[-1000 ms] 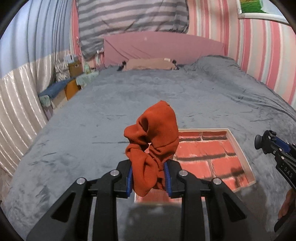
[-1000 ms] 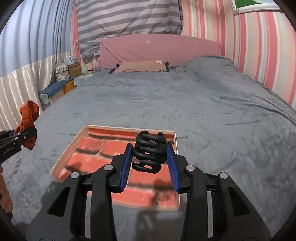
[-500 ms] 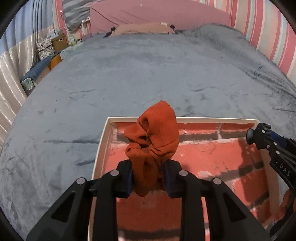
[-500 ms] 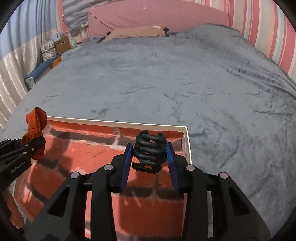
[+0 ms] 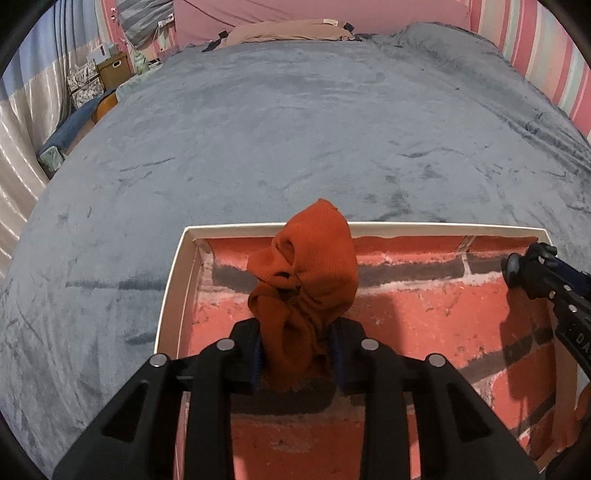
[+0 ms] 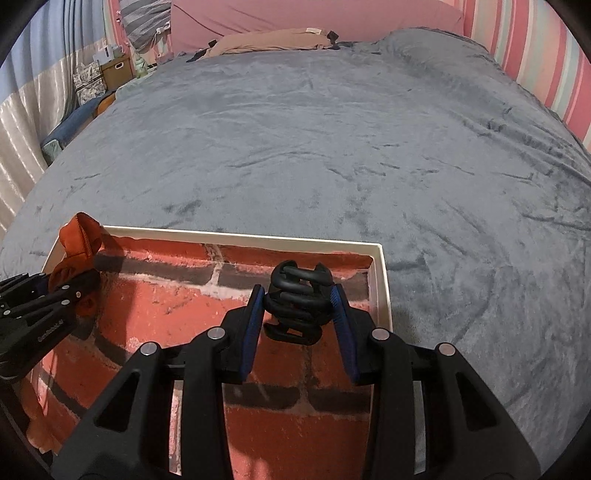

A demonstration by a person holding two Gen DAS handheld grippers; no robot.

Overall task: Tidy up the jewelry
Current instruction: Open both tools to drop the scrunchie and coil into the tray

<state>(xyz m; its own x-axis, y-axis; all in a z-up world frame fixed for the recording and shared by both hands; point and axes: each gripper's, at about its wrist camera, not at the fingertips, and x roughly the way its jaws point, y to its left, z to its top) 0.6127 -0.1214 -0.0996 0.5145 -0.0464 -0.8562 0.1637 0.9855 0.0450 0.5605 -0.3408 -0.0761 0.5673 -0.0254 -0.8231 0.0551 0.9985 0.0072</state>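
Note:
My left gripper is shut on an orange fabric scrunchie and holds it low over the left part of a shallow white-rimmed tray with a red brick-pattern floor. My right gripper is shut on a black hair claw clip over the tray's right part, near its right rim. The right gripper's tip with the clip shows in the left wrist view. The left gripper with the scrunchie shows in the right wrist view.
The tray lies on a bed with a grey plush blanket. A tan pillow and a pink headboard are at the far end. Boxes and clutter stand beside the bed at far left. A striped wall runs along the right.
Both grippers have moved forward and down over the tray, each still holding its item. The tray now fills the lower part of both views.

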